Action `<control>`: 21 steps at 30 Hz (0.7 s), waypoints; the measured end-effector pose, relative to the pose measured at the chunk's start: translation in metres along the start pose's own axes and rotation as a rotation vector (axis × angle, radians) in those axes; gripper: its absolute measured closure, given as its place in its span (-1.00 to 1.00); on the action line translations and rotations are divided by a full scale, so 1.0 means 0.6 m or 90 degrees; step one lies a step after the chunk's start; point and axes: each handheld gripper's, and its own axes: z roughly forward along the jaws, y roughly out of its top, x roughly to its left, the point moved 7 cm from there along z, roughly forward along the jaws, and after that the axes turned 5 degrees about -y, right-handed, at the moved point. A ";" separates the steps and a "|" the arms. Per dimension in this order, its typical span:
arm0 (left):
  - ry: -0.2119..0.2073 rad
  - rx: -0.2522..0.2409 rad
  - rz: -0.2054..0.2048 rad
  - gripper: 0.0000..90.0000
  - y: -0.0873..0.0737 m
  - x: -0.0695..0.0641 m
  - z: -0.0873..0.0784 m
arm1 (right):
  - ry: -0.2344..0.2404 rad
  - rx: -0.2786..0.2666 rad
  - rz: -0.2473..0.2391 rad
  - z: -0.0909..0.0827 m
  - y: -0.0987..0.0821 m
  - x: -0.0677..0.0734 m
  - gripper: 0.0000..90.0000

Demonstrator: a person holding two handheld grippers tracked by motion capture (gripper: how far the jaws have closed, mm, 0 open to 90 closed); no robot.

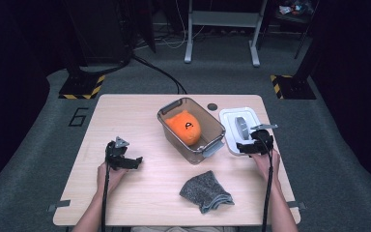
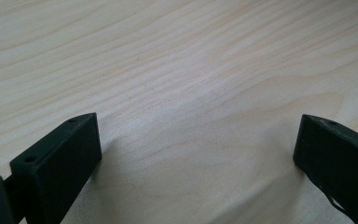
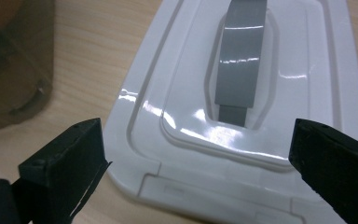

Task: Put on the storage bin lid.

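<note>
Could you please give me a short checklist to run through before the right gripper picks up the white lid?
1. Right gripper open: ok, jaws stand wide apart.
2. Lined up with the white lid: ok, its near edge lies between the jaws.
3. Grey handle free: ok.
4. Clear box open, orange toy inside: ok.
5. Left gripper empty: ok, over the bare table.
6. Grey cloth clear of the box: ok.

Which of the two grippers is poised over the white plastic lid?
The right gripper: its open fingers straddle the white plastic lid's near edge. The left gripper faces bare wooden table.
</note>
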 end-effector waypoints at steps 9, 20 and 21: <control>0.000 -0.001 0.000 -0.99 0.000 -0.001 0.000 | 0.001 0.011 0.019 0.028 0.034 -0.010 -1.00; -0.001 -0.002 0.001 -0.99 0.000 -0.001 0.001 | -0.052 0.001 0.020 0.063 0.058 -0.020 -0.37; -0.001 -0.002 0.000 -0.99 0.000 -0.001 0.001 | -0.059 -0.002 0.014 0.068 0.058 -0.022 -0.29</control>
